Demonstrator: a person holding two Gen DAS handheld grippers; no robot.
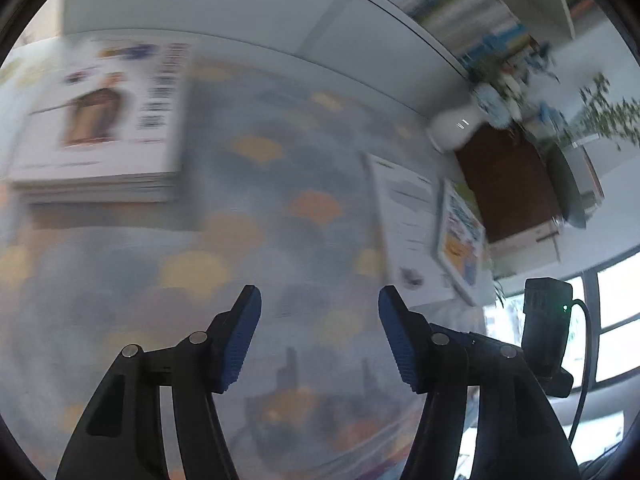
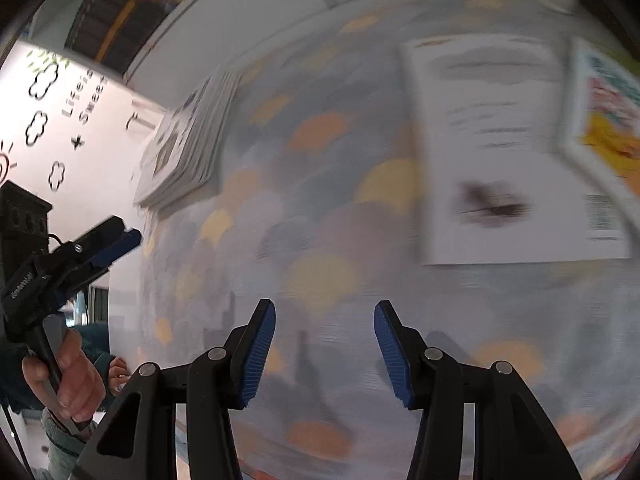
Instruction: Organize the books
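A stack of books [image 1: 100, 120] with a white cover on top lies at the upper left of the patterned tablecloth [image 1: 248, 240]. A white book [image 1: 408, 232] lies flat at the right, and a colourful book [image 1: 460, 236] overlaps its far edge. My left gripper [image 1: 320, 300] hovers open above bare cloth between them, its jaws empty. In the right wrist view my right gripper [image 2: 325, 312] is open over the cloth [image 2: 320, 208], below and left of the white book [image 2: 500, 152] and colourful book [image 2: 608, 120]. The stack [image 2: 188, 148] lies at upper left. The frames are motion-blurred.
A white vase [image 1: 456, 128], a brown box [image 1: 508, 184] and a leafy plant [image 1: 604, 116] stand at the table's far right. A shelf of upright books [image 1: 460, 12] runs behind. A hand [image 2: 68, 376] holds the left gripper [image 2: 128, 232] beyond the table's left edge.
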